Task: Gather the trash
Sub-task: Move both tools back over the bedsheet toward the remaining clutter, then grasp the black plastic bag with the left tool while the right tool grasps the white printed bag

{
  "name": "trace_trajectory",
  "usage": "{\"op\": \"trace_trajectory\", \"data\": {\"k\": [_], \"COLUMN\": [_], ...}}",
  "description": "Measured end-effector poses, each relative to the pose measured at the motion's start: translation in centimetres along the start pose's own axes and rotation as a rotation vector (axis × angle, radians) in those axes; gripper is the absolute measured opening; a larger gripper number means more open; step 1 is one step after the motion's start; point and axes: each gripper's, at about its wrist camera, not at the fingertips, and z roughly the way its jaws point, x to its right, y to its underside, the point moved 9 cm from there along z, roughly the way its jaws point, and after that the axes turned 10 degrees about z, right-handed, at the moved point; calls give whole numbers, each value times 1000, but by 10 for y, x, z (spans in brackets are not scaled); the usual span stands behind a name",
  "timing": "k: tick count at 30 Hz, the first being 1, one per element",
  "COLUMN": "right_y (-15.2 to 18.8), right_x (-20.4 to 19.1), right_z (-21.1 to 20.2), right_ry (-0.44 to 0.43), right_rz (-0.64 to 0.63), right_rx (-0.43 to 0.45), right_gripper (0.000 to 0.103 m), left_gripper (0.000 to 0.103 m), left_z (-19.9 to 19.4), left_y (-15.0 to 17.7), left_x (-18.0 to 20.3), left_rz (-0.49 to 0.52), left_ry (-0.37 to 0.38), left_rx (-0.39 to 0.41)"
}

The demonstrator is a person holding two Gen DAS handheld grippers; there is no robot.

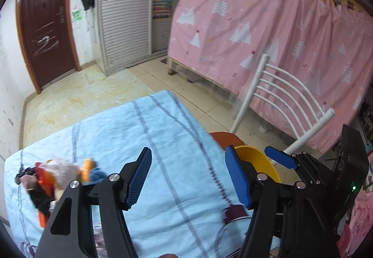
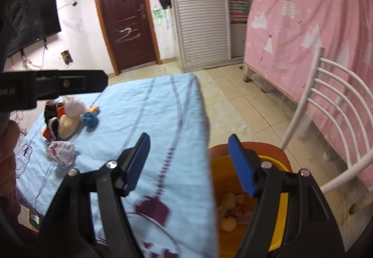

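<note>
A pile of trash (image 2: 63, 118) lies on the light blue cloth-covered table (image 2: 149, 108) at its left side: white, orange, black and blue scraps. A crumpled white and pink wrapper (image 2: 61, 153) lies just in front of it. The pile also shows in the left wrist view (image 1: 58, 174). A yellow bin (image 2: 233, 206) with crumpled scraps inside stands on the orange chair seat (image 2: 275, 150) at the table's right edge. My right gripper (image 2: 190, 164) is open and empty, above the table edge and the bin. My left gripper (image 1: 188, 178) is open and empty over the table.
A white metal chair back (image 2: 333, 104) rises right of the bin. A pink curtain (image 2: 303, 15) hangs at the right. A dark door (image 2: 127, 17) and a white slatted wardrobe (image 2: 198, 13) stand across the tiled floor. A black TV (image 2: 32, 22) hangs on the left wall.
</note>
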Motion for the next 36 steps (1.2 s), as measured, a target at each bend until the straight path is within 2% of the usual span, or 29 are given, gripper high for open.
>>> {"op": "trace_trajectory", "data": {"k": [11,24,26,28,36], "right_y": [4,38,43,48,67], "right_x": [-86,-168,-178,-187,-207], "right_z": [22,37,38,39,47], "right_ry": [-79,-204,-227,-246,-261], "right_rz": [-99,-181,-185,-189,-223], "right_rx": [-42,-143,-159,-172,-228], "right_gripper": [73,74,81,83,83], "left_gripper": [62,64,64,64,65], "left_z": [-36,-60,-60,-59,-35], "left_y": [27,67,74,82,110], "left_x": [-105,-226,-245,-261,-306], "left_rz": [-98,-239,-264,-287,-362], "left_ry": [-129,-274,-295,-314,-347], "left_rx": [19,4,-4,-16,-96]}}
